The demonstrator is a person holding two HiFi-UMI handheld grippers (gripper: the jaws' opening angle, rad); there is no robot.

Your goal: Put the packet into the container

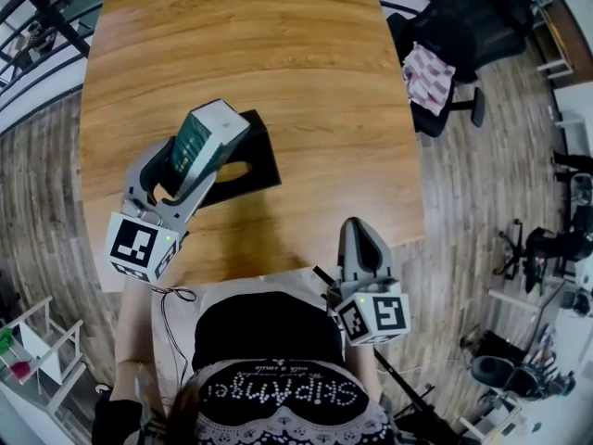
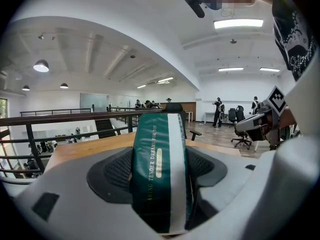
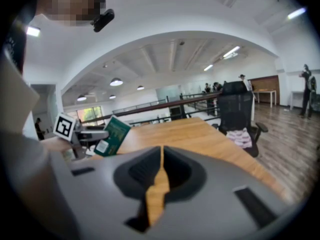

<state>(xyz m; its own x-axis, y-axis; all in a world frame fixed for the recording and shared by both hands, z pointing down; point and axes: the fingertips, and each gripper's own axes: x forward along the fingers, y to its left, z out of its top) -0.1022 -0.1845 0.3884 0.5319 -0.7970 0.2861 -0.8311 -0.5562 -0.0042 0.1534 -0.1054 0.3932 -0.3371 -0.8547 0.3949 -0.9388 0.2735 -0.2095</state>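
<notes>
left gripper (image 1: 192, 167) clamped on green packet (image 1: 208, 135). black container (image 1: 260, 158) beneath its jaws, largely hidden. right gripper (image 1: 359, 230) pressed together, empty, over table (image 1: 278, 44) edge.

Open-plan office mezzanine, wooden table (image 1: 278, 63), swivel chair (image 1: 468, 17), black railing (image 2: 65, 118), ceiling strip lights (image 2: 238, 23)

head view steeply down on table (image 1: 315, 91), gripper views low across it, sharing packet (image 1: 199, 146)
</notes>
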